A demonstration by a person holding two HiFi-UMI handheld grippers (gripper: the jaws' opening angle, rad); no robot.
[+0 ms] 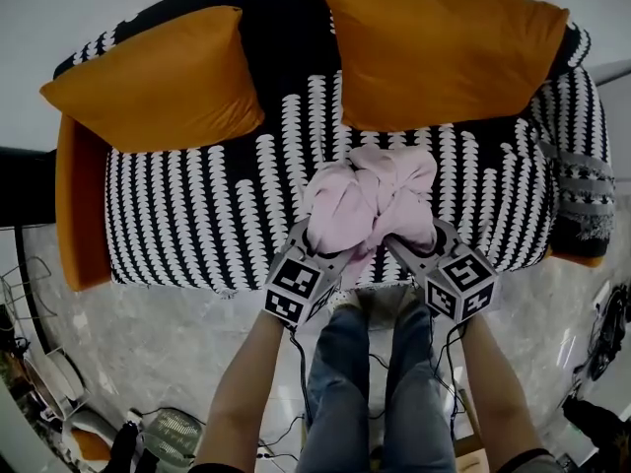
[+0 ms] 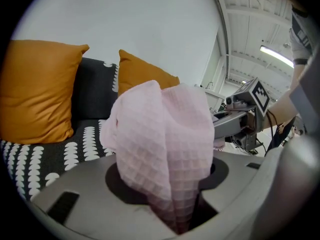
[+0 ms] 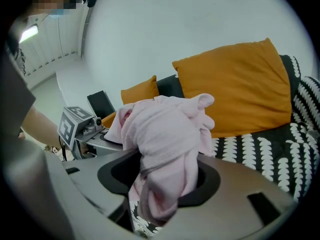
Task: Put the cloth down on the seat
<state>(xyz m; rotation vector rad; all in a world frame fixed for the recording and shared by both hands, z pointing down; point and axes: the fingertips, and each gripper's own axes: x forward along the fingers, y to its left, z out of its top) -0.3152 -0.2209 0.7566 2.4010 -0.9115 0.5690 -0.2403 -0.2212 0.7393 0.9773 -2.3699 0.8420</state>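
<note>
A crumpled pink waffle cloth [image 1: 370,200] hangs bunched between my two grippers, just above the front middle of the black-and-white patterned seat [image 1: 197,215]. My left gripper [image 1: 317,247] is shut on the cloth's left side, and in the left gripper view the cloth [image 2: 165,149] is pinched low between the jaws [image 2: 185,219]. My right gripper [image 1: 406,242] is shut on the right side. In the right gripper view the cloth [image 3: 165,144] bulges up out of its jaws [image 3: 150,209]. The cloth hides the fingertips of both.
Two orange cushions [image 1: 158,77] [image 1: 444,47] lean on the sofa's back. An orange armrest [image 1: 74,215] closes the left end, and a grey striped fabric [image 1: 582,185] lies over the right end. The person's legs [image 1: 375,382] stand at the seat's front edge. A fan [image 1: 173,432] sits on the marble floor.
</note>
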